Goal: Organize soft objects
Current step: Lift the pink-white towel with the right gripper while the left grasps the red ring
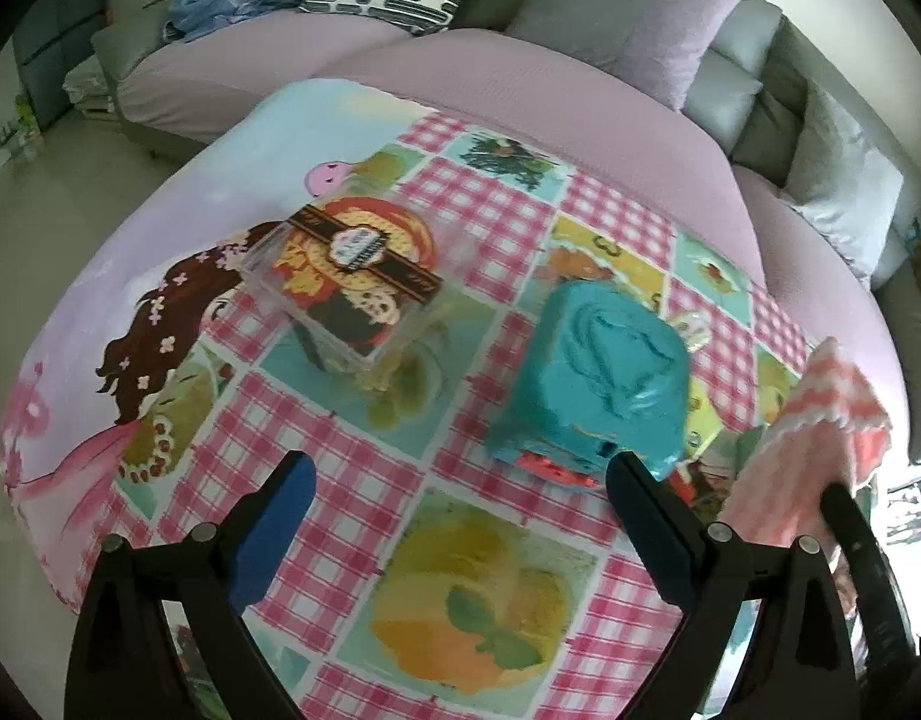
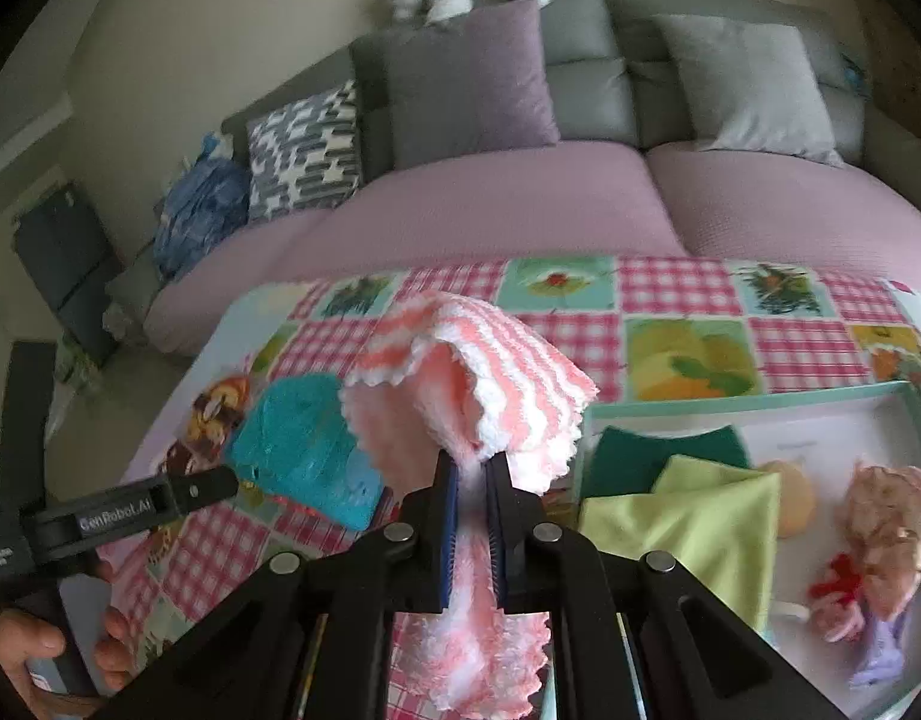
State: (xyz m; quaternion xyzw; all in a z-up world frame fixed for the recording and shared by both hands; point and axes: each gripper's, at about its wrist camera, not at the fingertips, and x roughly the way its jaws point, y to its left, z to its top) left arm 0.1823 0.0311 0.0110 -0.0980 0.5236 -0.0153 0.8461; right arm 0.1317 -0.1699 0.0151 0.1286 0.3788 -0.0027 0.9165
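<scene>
1. Two hand-held grippers are seen over a counter [image 1: 352,516] covered by a patchwork-print cloth in pink check.
2. The right hand-held gripper [image 2: 472,474] is clamped tight on a pink-and-white striped fluffy cloth [image 2: 478,372]; the cloth is pinched between the blue pads and is lifted off the counter, with one part bunched above the fingertips and the rest hanging below.
3. The left hand-held gripper [image 1: 460,474] is held with its jaws spread wide and nothing between them; it is gripped by a hand [image 2: 34,654] at the lower left of the right wrist view.
4. A teal soft object [image 1: 598,384] is seen lying on the counter, just beyond the left gripper's fingers.
5. A clear box [image 1: 346,288] with a brown band is placed further off on the counter, well apart from the teal object.
6. A tray [image 2: 754,397] with a mint rim is seen to the right; a dark green cloth [image 2: 640,450], a lime cloth [image 2: 700,516] and a doll [image 2: 880,546] are laid in it.
</scene>
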